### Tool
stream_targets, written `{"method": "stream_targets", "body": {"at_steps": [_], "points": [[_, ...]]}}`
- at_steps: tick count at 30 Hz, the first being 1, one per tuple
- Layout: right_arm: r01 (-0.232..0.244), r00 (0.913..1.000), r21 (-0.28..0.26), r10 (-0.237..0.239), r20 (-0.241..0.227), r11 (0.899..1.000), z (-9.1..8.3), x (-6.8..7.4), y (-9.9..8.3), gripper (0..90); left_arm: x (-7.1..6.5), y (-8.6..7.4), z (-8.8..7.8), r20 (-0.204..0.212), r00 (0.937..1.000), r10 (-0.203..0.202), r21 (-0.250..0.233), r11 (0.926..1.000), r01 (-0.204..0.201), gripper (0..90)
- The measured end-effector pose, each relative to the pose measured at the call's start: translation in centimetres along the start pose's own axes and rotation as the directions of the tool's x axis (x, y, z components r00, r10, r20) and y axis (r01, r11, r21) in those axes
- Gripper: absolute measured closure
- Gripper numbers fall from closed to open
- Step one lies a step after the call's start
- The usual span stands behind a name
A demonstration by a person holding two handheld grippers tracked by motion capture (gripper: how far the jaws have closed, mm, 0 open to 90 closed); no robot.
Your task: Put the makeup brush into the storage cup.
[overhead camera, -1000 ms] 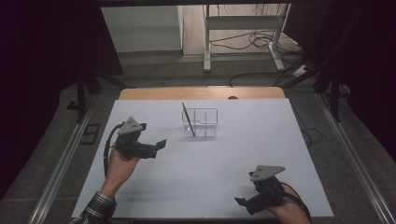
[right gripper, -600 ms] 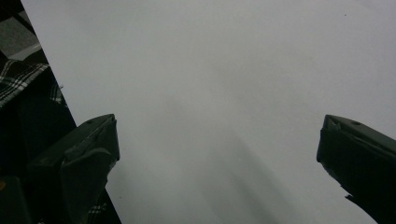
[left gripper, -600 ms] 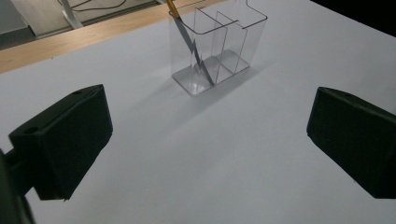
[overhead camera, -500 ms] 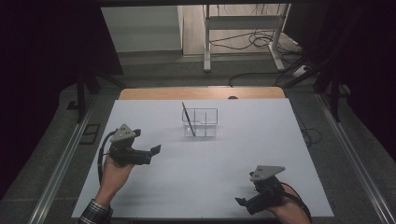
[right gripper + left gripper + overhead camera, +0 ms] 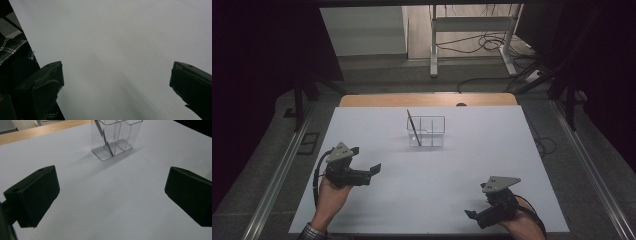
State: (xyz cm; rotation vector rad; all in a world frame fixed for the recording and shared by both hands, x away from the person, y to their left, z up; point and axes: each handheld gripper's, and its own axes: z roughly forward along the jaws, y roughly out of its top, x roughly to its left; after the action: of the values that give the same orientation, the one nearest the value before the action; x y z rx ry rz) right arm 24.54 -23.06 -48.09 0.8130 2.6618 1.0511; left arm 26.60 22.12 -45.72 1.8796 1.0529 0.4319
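As before, left gripper [image 5: 364,160] farther back.

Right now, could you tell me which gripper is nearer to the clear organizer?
Left. The left gripper sits front-left of the clear organizer, jaws open toward it; the right gripper is farther, near the table's front edge.

You have one clear holder [image 5: 427,131] with one pencil [image 5: 413,127] in it, on one white surface [image 5: 427,200].

On the white table [image 5: 432,175], a clear divided organizer [image 5: 428,131] holding a tilted pencil [image 5: 413,127] stands toward the far edge, well apart from the open left gripper [image 5: 364,161] and the right gripper [image 5: 472,215] near the person's edge.
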Motion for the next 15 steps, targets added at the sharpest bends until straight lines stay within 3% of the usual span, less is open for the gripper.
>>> {"method": "stream_targets", "body": {"at_steps": [15], "points": [[0.002, 0.9999, -0.007, -0.002, 0.011, 1.000, -0.3, -0.1, 0.0, 0.0, -0.3, -2.1, -1.9, -0.019, 0.9995, -0.024, -0.002, 0.9997, 0.024, 0.4]]}}
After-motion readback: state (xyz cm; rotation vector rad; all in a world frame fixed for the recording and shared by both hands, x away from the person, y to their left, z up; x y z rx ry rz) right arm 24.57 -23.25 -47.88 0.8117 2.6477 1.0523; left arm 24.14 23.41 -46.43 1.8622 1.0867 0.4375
